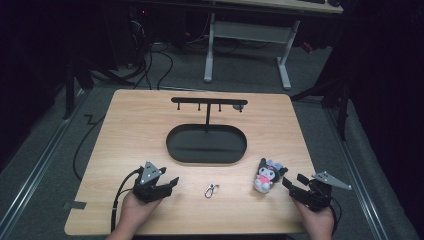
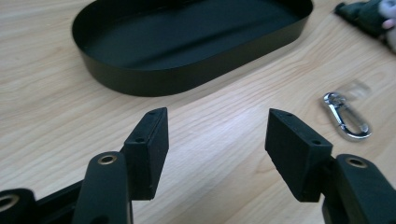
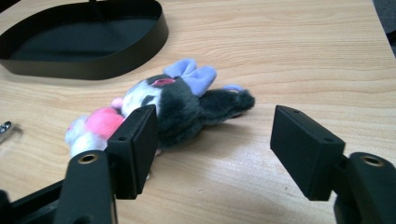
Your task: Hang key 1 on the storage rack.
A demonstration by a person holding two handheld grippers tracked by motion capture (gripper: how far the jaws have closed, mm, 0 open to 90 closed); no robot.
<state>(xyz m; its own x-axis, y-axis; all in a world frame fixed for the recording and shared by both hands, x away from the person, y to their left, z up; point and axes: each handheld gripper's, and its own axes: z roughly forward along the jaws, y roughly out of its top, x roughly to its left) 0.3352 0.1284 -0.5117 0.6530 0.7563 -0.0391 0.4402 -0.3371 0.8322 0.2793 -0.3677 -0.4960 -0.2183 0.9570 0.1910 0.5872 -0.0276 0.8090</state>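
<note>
Plush doll (image 3: pixel 173 105), dark grey fur, pink dress, lilac bow, lies on its side on the table (image 1: pixel 150 120), near the black oval tray (image 1: pixel 206 144). Right gripper (image 3: pixel 215 135) sits low, jaws spread, doll just beyond the left jaw, untouched. Left gripper (image 1: pixel 162 186) also gapes, metal clasp (image 1: pixel 211 190) lying beside it.

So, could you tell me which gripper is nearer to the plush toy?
The right. The right gripper sits just beside the plush toy, jaws open toward it. The left gripper is well across the table, beyond the metal clip.
</note>
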